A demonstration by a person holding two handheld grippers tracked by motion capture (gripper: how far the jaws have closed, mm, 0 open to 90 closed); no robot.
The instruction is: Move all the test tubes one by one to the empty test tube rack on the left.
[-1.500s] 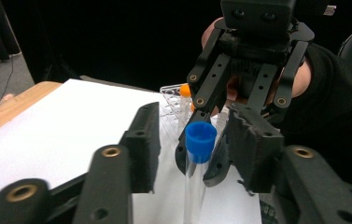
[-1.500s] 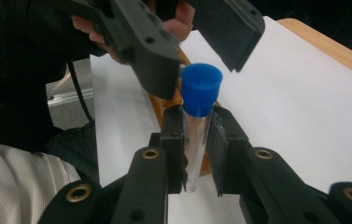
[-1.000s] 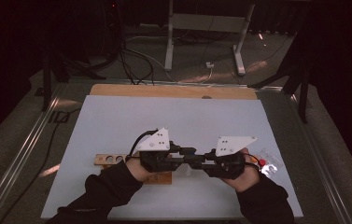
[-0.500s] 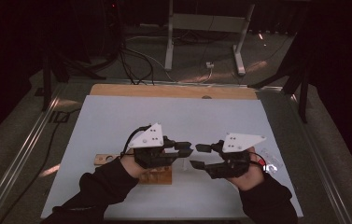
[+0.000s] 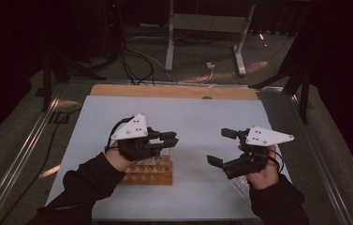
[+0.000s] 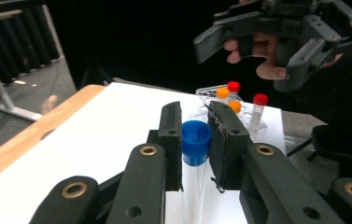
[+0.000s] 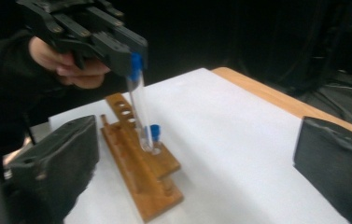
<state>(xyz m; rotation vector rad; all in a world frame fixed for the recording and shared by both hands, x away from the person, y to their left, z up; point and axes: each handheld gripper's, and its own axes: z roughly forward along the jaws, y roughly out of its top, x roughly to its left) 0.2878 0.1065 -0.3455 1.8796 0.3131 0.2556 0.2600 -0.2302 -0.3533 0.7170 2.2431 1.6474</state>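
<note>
The white table carries the two hands, which a second ago met at the middle with the grippers touching and now stand well apart, both a little higher; the wooden rack, before half hidden under the hands, lies bare at the near left of the table, with one blue-capped tube standing in a hole near its end; the left gripper hovers just above the rack, its jaws clamped on the blue cap of a clear tube, which hangs down from the pads with its foot just over the rack beside the standing tube; the right gripper has just been opening and now gapes wide with nothing between its jaws, off to the right of the held tube; behind it, near the table's right edge, lies a clear tray with red- and orange-capped tubes.
</note>
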